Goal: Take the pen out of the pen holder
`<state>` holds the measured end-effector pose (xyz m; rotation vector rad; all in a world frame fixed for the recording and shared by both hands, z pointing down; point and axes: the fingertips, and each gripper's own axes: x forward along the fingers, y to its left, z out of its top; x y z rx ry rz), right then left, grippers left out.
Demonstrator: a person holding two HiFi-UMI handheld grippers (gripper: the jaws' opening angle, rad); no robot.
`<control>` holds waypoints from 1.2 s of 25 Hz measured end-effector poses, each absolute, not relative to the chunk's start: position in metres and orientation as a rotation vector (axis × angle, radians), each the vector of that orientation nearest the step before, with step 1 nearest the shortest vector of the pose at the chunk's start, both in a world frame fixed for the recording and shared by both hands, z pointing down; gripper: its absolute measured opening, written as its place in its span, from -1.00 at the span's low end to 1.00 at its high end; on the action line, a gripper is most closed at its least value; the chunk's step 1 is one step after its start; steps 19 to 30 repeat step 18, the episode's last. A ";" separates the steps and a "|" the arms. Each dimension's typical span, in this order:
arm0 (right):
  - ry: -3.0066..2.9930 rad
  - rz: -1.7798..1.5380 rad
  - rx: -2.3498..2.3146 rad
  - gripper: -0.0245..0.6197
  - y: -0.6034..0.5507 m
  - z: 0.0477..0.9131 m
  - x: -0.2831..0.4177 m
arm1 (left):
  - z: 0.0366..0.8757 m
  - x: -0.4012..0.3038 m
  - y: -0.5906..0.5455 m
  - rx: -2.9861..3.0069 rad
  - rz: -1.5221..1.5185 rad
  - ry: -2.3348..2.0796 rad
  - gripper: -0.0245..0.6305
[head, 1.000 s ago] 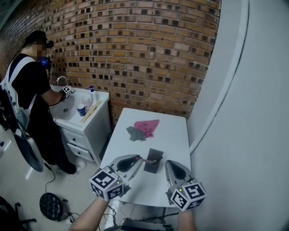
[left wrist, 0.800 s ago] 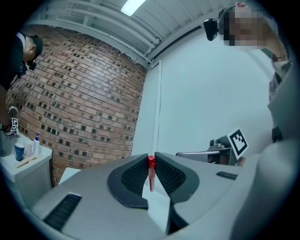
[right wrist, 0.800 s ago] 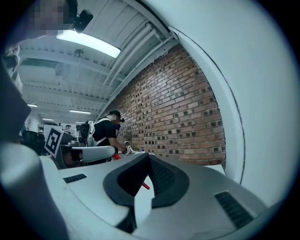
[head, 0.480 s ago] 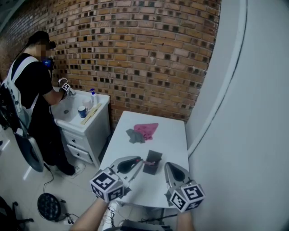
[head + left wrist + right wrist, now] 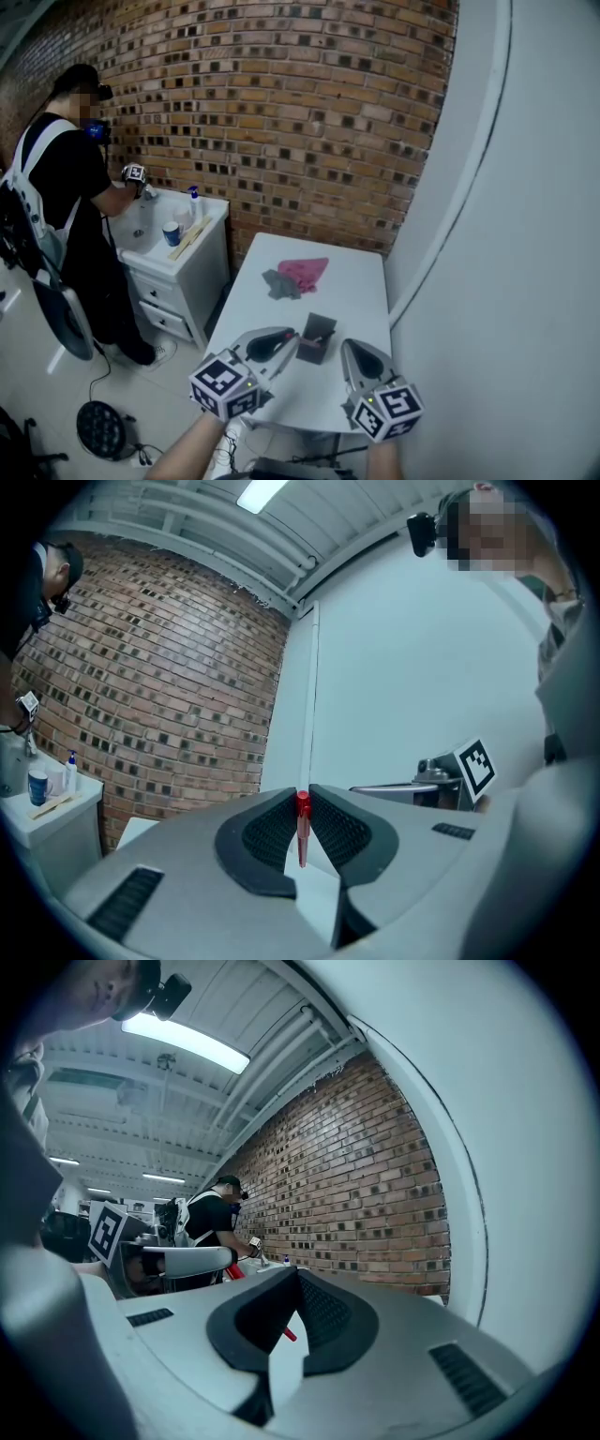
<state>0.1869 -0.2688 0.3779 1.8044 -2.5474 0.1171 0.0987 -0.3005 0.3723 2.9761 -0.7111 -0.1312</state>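
Observation:
A red pen (image 5: 302, 829) stands upright between the pads of my left gripper (image 5: 302, 803), which is shut on it. In the head view the left gripper (image 5: 292, 339) reaches to the left side of the dark pen holder (image 5: 319, 337) on the white table (image 5: 352, 281). The pen's lower end is hidden, so I cannot tell whether it is still inside the holder. My right gripper (image 5: 348, 346) hovers just right of the holder, jaws shut with nothing between them. In the right gripper view the left gripper (image 5: 183, 1260) shows with the red pen (image 5: 234, 1270) at its tip.
A pink cloth (image 5: 306, 271) and a grey cloth (image 5: 279, 281) lie further back on the table. A brick wall (image 5: 309, 122) is behind, a white wall (image 5: 506, 281) to the right. At the left a person (image 5: 66, 187) works at a white sink cabinet (image 5: 178, 272).
Both grippers and the pen have stayed where they were. The person at the sink has lifted their hand-held gripper a little.

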 end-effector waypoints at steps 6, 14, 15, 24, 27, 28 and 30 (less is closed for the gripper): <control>-2.544 0.115 1.803 -0.96 -0.267 0.376 0.186 | 0.375 0.100 -0.299 2.974 -0.119 -0.707 -0.80; -2.544 0.116 1.803 -0.96 -0.266 0.376 0.187 | 0.375 0.101 -0.299 2.972 -0.120 -0.709 -0.80; -2.545 0.116 1.803 -0.96 -0.266 0.376 0.188 | 0.375 0.101 -0.299 2.972 -0.122 -0.709 -0.80; -2.552 0.114 1.801 -0.96 -0.267 0.377 0.189 | 0.374 0.102 -0.300 2.973 -0.128 -0.710 -0.81; -2.552 0.114 1.801 -0.96 -0.267 0.377 0.189 | 0.374 0.102 -0.300 2.973 -0.128 -0.710 -0.81; -2.552 0.114 1.801 -0.96 -0.267 0.377 0.189 | 0.374 0.102 -0.300 2.973 -0.128 -0.710 -0.81; -2.552 0.114 1.801 -0.96 -0.267 0.377 0.189 | 0.374 0.102 -0.300 2.973 -0.128 -0.710 -0.81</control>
